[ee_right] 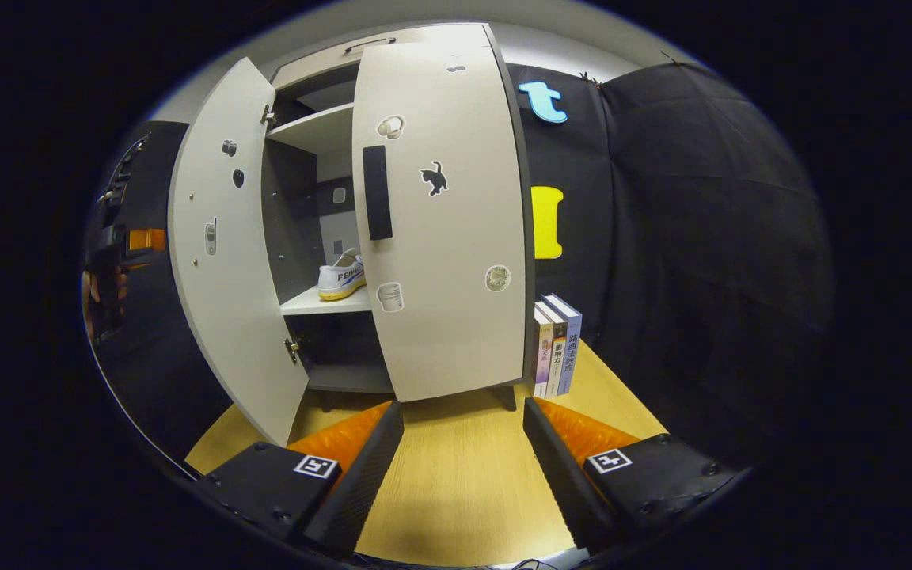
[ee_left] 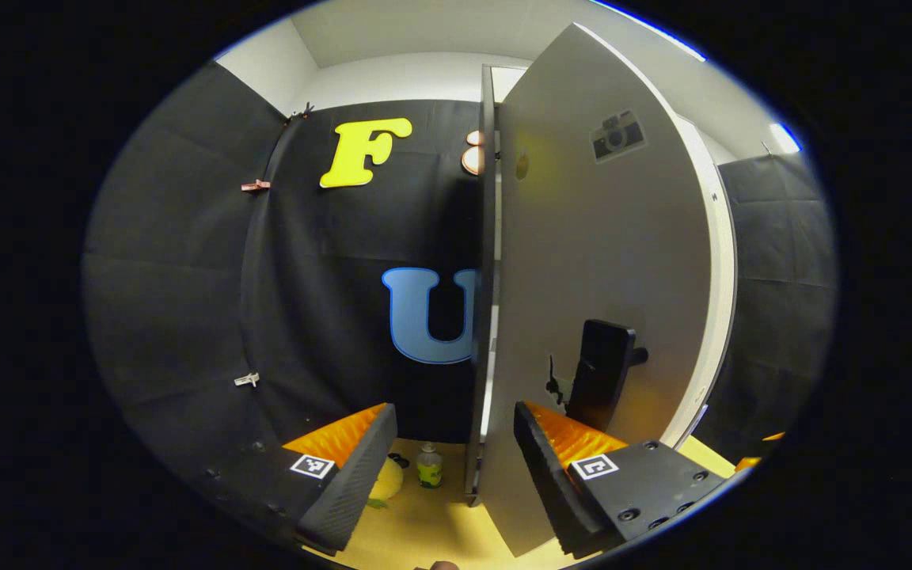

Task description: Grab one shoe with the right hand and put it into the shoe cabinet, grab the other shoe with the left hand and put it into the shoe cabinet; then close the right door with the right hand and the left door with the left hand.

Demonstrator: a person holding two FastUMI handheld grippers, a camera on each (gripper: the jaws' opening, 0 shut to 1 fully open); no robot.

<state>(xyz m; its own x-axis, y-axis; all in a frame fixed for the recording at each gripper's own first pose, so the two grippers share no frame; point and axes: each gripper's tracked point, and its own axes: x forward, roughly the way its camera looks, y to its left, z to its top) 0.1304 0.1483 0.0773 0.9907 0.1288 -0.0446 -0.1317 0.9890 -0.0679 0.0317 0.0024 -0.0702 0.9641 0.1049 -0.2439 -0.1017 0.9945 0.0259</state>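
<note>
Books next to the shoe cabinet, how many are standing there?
3. The books stand upright side by side on the floor, just right of the cabinet's closed right door, spines facing out. More could be hidden behind that door.

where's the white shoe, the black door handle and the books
white shoe with yellow sole (ee_right: 342,280): right gripper view, on its side wall.
black bar handle on the grey cabinet door (ee_right: 377,192): right gripper view, mid-length of the bar.
three upright books (ee_right: 557,348): right gripper view, on the middle spine.
</note>
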